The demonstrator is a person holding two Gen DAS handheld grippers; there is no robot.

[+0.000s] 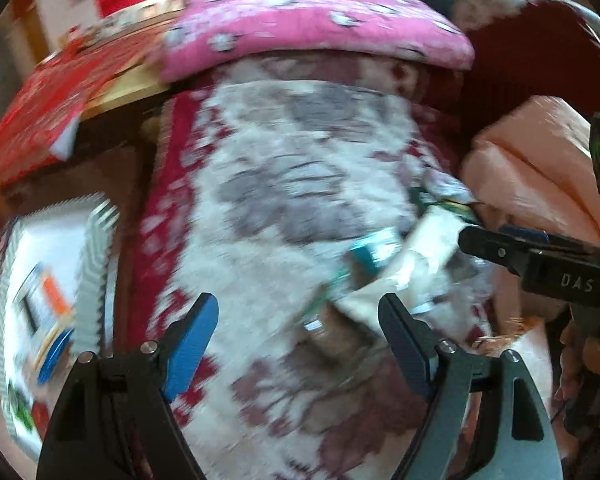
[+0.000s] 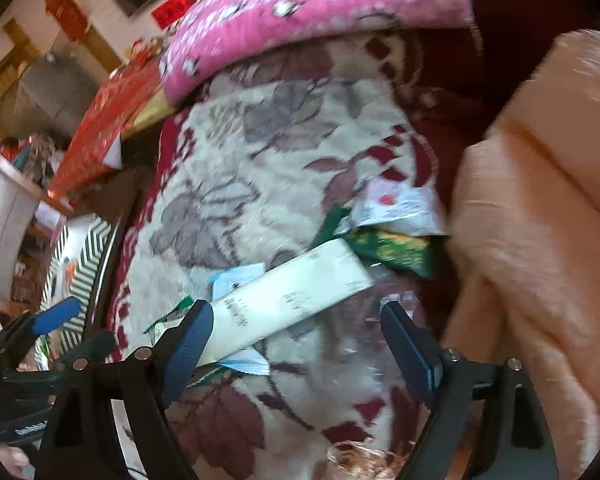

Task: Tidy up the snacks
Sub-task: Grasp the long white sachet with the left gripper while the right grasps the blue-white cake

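1. Nearest to me, the left gripper (image 1: 300, 328) hangs over the flowered blanket (image 1: 268, 184) with its blue-padded jaws set wide and only cloth between them.
2. The right gripper (image 2: 298, 334) points down at the same blanket, jaws spread wide with no snack clamped; its left pad sits just at the end of a long cream snack packet (image 2: 288, 300), though blur keeps me from telling whether they touch.
3. The snacks lie in a loose heap on the blanket's right side: the cream packet on top, a light blue wrapper (image 2: 236, 276) peeking from under it, a green packet (image 2: 392, 248) behind, and a white packet with red marks (image 2: 400, 204) farthest back.
4. Just right of the heap is a bunched peach quilt (image 2: 540, 216).
5. Off the left edge, lower down, sits a striped box (image 2: 84, 264).
6. Farther back, a pink patterned cushion (image 2: 312, 8) rests across the blanket's far end, with a red printed cloth (image 2: 108, 120) to its left.
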